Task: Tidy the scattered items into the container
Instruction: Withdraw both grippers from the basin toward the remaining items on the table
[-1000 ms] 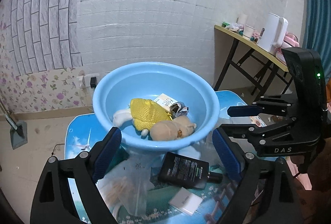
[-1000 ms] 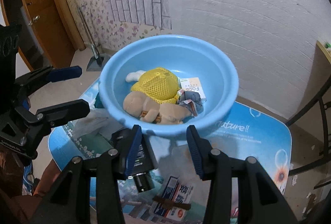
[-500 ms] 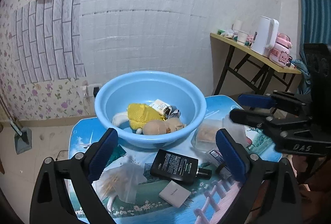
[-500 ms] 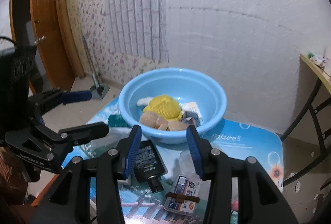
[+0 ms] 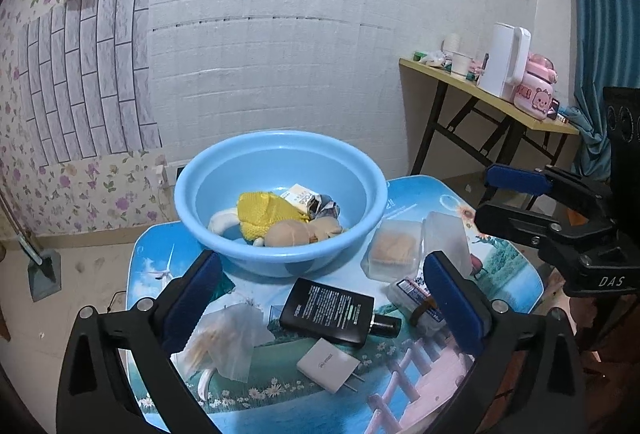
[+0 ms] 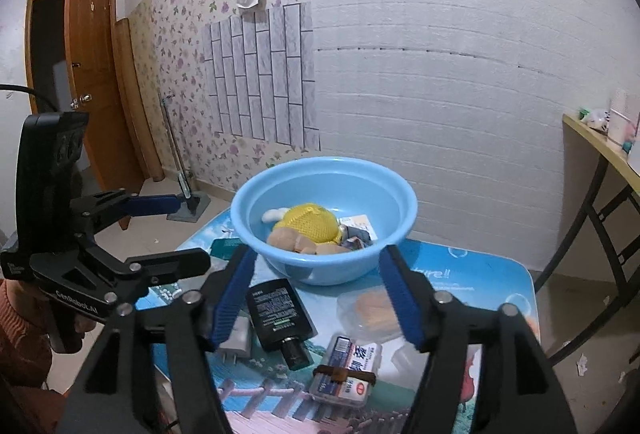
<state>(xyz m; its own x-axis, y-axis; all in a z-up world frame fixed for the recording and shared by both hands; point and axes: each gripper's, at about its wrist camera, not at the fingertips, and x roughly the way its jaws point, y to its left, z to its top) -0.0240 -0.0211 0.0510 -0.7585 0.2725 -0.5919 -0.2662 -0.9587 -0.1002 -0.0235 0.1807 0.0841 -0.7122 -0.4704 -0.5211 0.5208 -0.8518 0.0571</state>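
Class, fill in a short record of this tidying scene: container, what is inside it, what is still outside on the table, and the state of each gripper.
container: blue basin
inside: yellow mesh item, plush toy, small carton
outside on table: black bottle, white charger, clear food box, plastic bag, banded card packs
left gripper: open, holding nothing
right gripper: open, holding nothing
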